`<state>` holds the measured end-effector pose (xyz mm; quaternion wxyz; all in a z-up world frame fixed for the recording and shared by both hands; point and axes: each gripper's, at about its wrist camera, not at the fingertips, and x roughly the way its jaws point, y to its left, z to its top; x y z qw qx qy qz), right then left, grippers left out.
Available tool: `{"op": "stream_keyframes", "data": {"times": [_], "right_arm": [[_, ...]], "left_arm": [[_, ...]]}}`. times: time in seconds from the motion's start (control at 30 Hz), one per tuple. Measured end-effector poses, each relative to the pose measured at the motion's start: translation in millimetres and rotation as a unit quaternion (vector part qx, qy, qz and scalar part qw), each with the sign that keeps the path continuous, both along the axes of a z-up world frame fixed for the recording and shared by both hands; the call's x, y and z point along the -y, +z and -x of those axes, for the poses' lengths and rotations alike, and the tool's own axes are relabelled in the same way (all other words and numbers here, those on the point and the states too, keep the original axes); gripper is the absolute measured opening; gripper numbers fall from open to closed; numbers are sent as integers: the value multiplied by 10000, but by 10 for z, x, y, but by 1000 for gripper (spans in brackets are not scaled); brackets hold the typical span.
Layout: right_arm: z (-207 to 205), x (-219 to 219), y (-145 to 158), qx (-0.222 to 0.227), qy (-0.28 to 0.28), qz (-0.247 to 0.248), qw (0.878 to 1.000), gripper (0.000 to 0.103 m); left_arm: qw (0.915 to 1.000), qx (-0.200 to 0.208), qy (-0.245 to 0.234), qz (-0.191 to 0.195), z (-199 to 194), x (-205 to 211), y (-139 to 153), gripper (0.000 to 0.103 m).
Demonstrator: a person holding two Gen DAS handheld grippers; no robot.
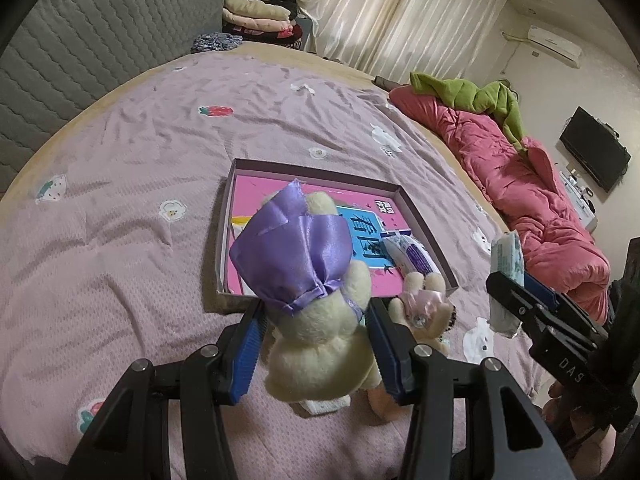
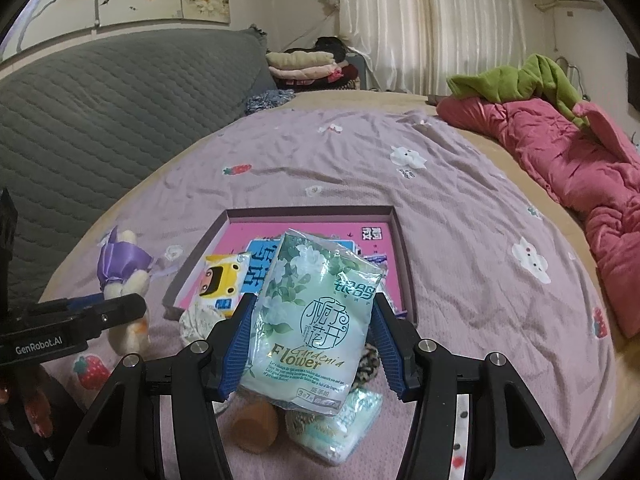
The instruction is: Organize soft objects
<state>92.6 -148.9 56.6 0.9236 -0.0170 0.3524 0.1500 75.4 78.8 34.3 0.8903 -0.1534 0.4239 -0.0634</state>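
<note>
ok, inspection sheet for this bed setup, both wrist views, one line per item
Surface: bedspread, lilac, wrinkled, printed.
Job's things: box open on bed, a yellow tissue pack at its near corner; plush bunny in purple bonnet; green tissue pack; another pack and a small pink-bowed plush on the bed.
Clutter: pink quilt, green blanket, folded clothes.
Grippers: left gripper shut on bunny; right gripper shut on green pack.
Cables: nothing seen.
Surroundings: curtains, grey headboard, air conditioner.
</note>
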Motion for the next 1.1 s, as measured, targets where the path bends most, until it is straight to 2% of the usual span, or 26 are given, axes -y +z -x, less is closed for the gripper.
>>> {"op": "stream_keyframes", "data": {"times": [0.57, 0.77, 0.93, 1.1], "right_arm": [[-491, -246, -85, 41, 45, 132, 9999, 58], [-631, -307, -106, 49, 0, 244, 9997, 58], [-758, -341, -140, 34, -100, 354, 9993, 58], [-888, -368, -189, -64, -208, 485, 9986, 58]], "left_arm": [[9996, -77, 255, -15, -483, -198, -162, 51], [9990, -183, 360, -169, -679, -232, -271, 51], [9991, -95, 283, -312, -776, -226, -300, 51], [9993, -126, 250, -260, -848, -258, -357, 51]]}}
